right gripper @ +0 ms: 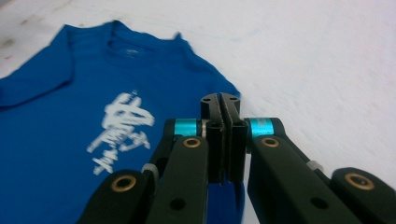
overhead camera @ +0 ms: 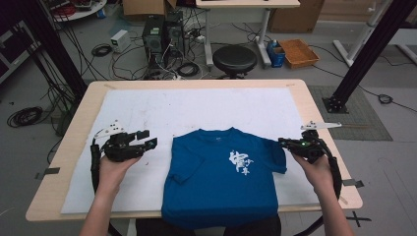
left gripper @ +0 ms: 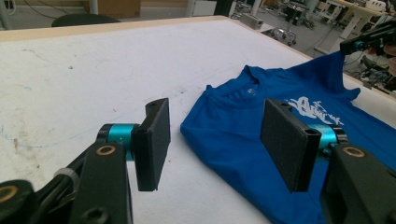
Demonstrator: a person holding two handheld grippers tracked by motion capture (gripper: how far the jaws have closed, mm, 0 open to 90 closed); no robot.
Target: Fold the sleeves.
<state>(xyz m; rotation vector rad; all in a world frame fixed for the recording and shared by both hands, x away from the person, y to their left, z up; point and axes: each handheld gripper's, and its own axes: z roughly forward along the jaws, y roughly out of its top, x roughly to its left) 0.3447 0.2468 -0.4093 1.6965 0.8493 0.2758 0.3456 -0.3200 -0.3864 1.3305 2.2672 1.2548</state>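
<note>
A blue T-shirt [overhead camera: 221, 182] with a white print lies face up on the white mat [overhead camera: 196, 105], and its hem hangs over the table's near edge. My right gripper [overhead camera: 284, 142] is at the shirt's right sleeve, shut on the sleeve's edge and lifting it a little off the mat. In the right gripper view its jaws [right gripper: 221, 100] are pressed together with blue cloth [right gripper: 56, 116] running under them. My left gripper [overhead camera: 149, 138] stands open over bare mat just left of the shirt's other sleeve. In the left gripper view nothing lies between its pads [left gripper: 219, 135], and the shirt [left gripper: 243, 126] is to their right.
The wooden table [overhead camera: 196, 83] carries the mat almost edge to edge. Beyond its far edge stand a black stool [overhead camera: 234, 59], computer towers [overhead camera: 162, 32], loose cables and an orange crate [overhead camera: 298, 52]. A black frame post [overhead camera: 364, 54] rises at the right.
</note>
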